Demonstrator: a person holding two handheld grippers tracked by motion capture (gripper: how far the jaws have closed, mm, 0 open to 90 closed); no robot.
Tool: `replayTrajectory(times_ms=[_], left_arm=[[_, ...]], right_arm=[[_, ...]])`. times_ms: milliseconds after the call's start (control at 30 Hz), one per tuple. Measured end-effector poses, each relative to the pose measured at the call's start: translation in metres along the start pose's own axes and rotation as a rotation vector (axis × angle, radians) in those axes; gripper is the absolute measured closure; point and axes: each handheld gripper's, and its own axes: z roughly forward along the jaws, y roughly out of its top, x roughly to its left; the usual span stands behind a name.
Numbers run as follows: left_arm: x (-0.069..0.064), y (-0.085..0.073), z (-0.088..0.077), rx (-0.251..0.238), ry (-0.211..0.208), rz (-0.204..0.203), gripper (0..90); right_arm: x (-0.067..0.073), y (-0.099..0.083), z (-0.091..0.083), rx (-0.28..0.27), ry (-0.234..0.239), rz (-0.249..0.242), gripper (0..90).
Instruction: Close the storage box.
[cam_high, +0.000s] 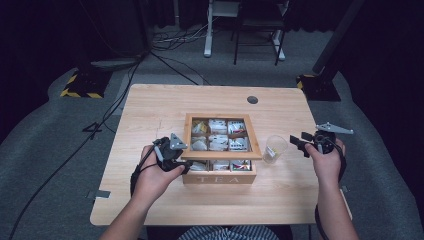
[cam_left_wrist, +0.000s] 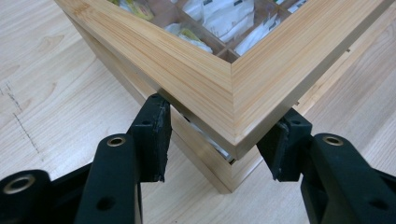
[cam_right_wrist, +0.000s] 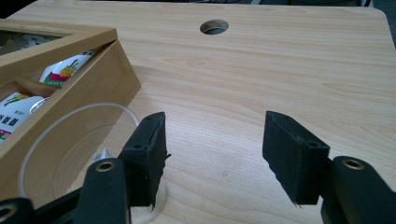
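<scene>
Risk first, from the high view: left gripper (cam_high: 176, 156) sits at the near left corner of the tea box (cam_high: 220, 172), whose glazed lid (cam_high: 221, 137) is lifted a little off the base. My grip is on a corner only; I judge the lid could twist out and drop shut, or drag the whole box toward the plastic cup (cam_high: 274, 148) just beside its right side. Right gripper (cam_high: 300, 143) hovers near that cup, holding nothing.

Left gripper view: the jaws clamp the lid's mitred corner (cam_left_wrist: 232, 100) from both sides, pads pressed on the slanted edges. Contact area looks small, so slip is my main worry. A gap shows between lid and base below.

Right gripper view: jaws stand apart over bare table (cam_right_wrist: 261, 70); cup rim (cam_right_wrist: 74, 116) lies just left of the left jaw, and a careless sweep could tip it.

Surface: pale wood table with a cable hole (cam_high: 252, 99). Room: dark, grey carpet (cam_high: 45, 135), cables, stand bases.
</scene>
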Motion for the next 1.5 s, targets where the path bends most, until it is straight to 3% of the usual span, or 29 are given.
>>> replayTrajectory(times_ms=[633, 1500], left_arm=[[-0.007, -0.014, 0.008, 0.055, -0.013, 0.009, 47.9], [-0.01, -0.016, 0.016, 0.13, -0.011, 0.041, 46.2]], right_arm=[[0.007, 0.01, 0.014, 0.0, 0.033, -0.017, 40.7], [0.009, 0.011, 0.016, 0.002, 0.037, -0.014, 40.5]])
